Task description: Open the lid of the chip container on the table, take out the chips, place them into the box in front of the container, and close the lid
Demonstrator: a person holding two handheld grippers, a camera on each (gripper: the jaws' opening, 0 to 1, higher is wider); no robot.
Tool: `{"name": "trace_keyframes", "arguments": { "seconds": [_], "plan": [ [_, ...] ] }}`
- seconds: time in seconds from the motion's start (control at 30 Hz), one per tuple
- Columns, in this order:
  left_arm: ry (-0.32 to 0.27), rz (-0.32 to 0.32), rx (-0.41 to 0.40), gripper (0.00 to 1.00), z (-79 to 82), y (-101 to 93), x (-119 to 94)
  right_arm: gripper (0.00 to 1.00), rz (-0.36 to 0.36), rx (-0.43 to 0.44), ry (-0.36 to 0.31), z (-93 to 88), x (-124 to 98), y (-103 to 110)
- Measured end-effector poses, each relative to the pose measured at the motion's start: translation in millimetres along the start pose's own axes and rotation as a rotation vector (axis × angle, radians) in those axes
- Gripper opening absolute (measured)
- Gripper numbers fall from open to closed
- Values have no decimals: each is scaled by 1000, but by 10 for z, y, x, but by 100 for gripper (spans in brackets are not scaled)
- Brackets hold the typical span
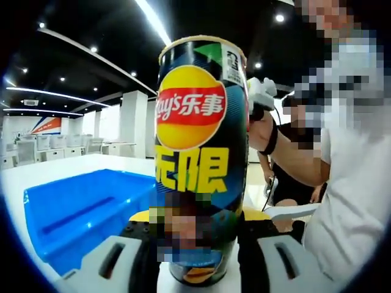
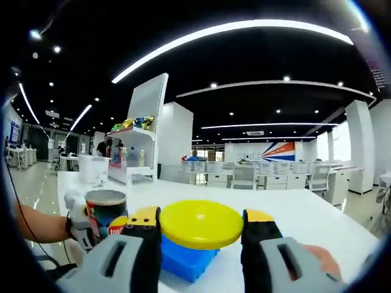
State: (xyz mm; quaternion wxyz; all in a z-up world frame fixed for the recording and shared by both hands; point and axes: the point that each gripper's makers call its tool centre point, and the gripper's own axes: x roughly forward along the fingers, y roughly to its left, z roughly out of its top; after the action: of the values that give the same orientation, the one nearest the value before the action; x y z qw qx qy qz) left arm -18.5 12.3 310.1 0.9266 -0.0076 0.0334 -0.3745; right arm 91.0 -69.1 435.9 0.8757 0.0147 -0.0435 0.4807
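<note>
The left hand-held gripper [image 1: 198,256] was closed on the tall, glossy cardboard chip can [image 1: 201,159], held upright with its open top up. The blue plastic box [image 1: 85,210] lay just left of the can on the white desk [image 1: 55,168]. The right hand-held gripper [image 2: 201,244] clamped the flat, round yellow plastic lid [image 2: 200,223] above the box. The left one seemed better placed for tipping the can leftwards.
</note>
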Motion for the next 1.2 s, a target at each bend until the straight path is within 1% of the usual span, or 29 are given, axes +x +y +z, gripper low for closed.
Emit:
{"name": "trace_keyframes", "arguments": {
  "seconds": [0.07, 0.17, 0.2, 0.33, 0.47, 0.5, 0.53, 0.57, 0.6, 0.67, 0.73, 0.93, 1.0, 1.2],
  "plan": [
    [-1, 0, 0, 50, -1, -1, -1, 47, -11, 13, 13, -73, -33, -86],
    [0, 1, 0, 50, -1, -1, -3, 47, -53, -16, 54, -271, -95, -252],
    [-1, 1, 0, 50, -1, -1, -3, 47, -56, -18, 59, -298, -99, -267],
    [-1, 1, 1, 50, -1, -2, -5, 47, -90, -4, 140, -669, -145, -446],
    [0, 1, 2, 50, -3, -3, -6, 47, -113, 16, 199, -951, -157, -613],
    [0, 1, 2, 50, -3, -3, -6, 47, -124, 10, 229, -1052, -174, -656],
    [0, 1, 2, 50, -4, -3, -6, 47, -131, 5, 240, -1103, -177, -684],
    [0, 1, 2, 50, -5, -4, -6, 47, -132, 1, 249, -1154, -187, -659],
    [1, 1, 2, 50, -5, -4, -6, 47, -134, 2, 270, -1235, -198, -671],
    [0, 0, 2, 50, -6, -4, -6, 47, -137, 2, 301, -1344, -215, -727],
    [1, 0, 2, 50, -6, -5, -5, 47, -137, -5, 316, -1420, -230, -742],
    [2, 0, 1, 50, -8, -6, -4, 47, -139, -12, 353, -1569, -263, -788],
    [1, 0, 1, 50, -8, -7, -3, 47, -133, -15, 368, -1618, -280, -766],
    [-1, 1, 1, 50, -7, -9, -2, 47, -118, -48, 440, -1807, -317, -764]
  ]
}}
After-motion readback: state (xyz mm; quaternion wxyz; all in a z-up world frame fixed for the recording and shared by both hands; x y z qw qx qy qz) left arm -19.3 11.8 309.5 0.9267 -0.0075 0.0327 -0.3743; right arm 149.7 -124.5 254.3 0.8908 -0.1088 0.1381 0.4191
